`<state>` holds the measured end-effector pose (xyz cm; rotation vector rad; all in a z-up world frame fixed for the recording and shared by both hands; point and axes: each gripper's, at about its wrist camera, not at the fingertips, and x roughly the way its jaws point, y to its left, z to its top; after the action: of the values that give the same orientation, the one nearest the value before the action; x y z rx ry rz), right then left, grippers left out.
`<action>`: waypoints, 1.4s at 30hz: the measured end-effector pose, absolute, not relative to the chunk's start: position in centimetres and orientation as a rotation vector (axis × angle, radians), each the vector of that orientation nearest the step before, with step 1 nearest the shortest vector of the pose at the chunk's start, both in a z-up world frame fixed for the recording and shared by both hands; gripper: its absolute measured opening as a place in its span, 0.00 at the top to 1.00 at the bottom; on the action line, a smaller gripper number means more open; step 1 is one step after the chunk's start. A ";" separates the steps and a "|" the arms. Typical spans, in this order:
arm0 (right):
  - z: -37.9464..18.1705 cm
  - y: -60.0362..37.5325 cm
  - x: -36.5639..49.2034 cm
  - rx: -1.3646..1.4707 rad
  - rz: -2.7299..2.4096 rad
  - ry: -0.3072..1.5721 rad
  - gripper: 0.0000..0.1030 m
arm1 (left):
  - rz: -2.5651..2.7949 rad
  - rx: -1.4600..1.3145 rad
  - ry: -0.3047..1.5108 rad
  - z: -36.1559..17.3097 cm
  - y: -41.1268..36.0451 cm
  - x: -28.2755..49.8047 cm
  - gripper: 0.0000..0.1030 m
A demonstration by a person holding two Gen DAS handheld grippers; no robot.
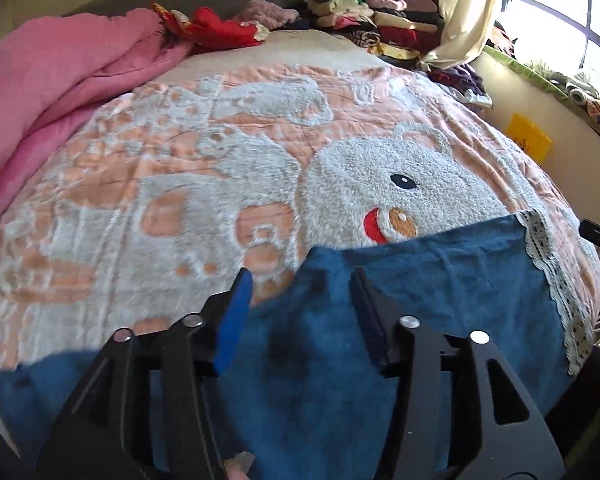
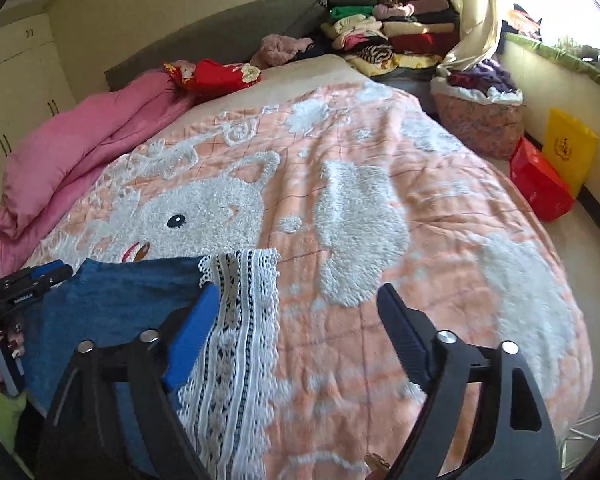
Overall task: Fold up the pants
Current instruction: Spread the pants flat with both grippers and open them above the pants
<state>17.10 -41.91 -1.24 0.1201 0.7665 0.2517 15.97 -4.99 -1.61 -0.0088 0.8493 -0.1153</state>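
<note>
Both my jaws hang spread above the blue denim pants (image 1: 440,280) with white lace hems (image 2: 236,320); a fold seems laid, regripping comes next.

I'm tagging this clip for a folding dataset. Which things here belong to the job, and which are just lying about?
Job:
pants, blue with lace trim
left gripper, open
right gripper, open

Lying about:
pink quilt
clothes pile
basket
red bag
yellow bag
</note>
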 end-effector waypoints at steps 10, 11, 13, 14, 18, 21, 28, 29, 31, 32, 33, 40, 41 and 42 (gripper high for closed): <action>-0.7 -39.3 11.3 -0.003 0.279 0.760 0.10 | -0.115 0.001 0.829 -0.6 -4.4 10.2 0.30; -0.7 -39.0 11.0 -0.019 0.286 0.761 0.10 | -0.117 0.003 0.829 -0.6 -4.3 9.7 0.30; -0.7 -38.1 10.3 -0.052 0.292 0.762 0.10 | -0.118 0.005 0.829 -0.5 -4.2 8.9 0.29; -0.7 -37.7 10.0 -0.063 0.298 0.764 0.10 | -0.120 0.004 0.827 -0.5 -4.1 8.4 0.29; -0.7 -35.9 9.0 -0.107 0.327 0.765 0.10 | -0.104 -0.001 0.833 -0.4 -3.4 7.2 0.29; -0.5 -34.2 8.1 -0.160 0.353 0.751 0.10 | -0.102 0.005 0.836 -0.5 -3.2 6.2 0.29; -1.3 -30.6 7.3 -0.230 0.423 0.788 0.10 | -0.062 0.037 0.922 -2.8 -3.1 5.6 0.28; -1.8 -30.0 7.3 -0.248 0.420 0.814 0.10 | -0.055 0.042 0.938 -3.2 -3.1 5.5 0.28; -2.9 -29.4 7.5 -0.285 0.399 0.860 0.10 | -0.023 0.064 0.976 -4.2 -2.9 5.5 0.27; -3.6 -29.3 7.7 -0.305 0.382 0.889 0.10 | -0.005 0.071 0.990 -4.7 -2.6 5.6 0.27; -4.5 -29.5 8.2 -0.330 0.350 0.937 0.10 | 0.008 0.070 1.002 -5.2 -2.2 5.6 0.27; -7.6 -33.9 9.6 -0.171 0.283 1.089 0.11 | -0.010 0.025 1.003 -6.3 -1.0 5.4 0.26; -7.6 -34.0 9.6 -0.164 0.285 1.088 0.11 | -0.011 0.019 0.999 -6.3 -1.0 5.4 0.25; -7.6 -33.9 9.7 -0.171 0.285 1.088 0.11 | -0.012 0.019 0.995 -6.3 -1.1 5.3 0.25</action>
<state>9.67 -33.86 -7.58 -0.1708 1.0880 0.2845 5.33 -1.10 -6.28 0.0192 0.9954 -0.0124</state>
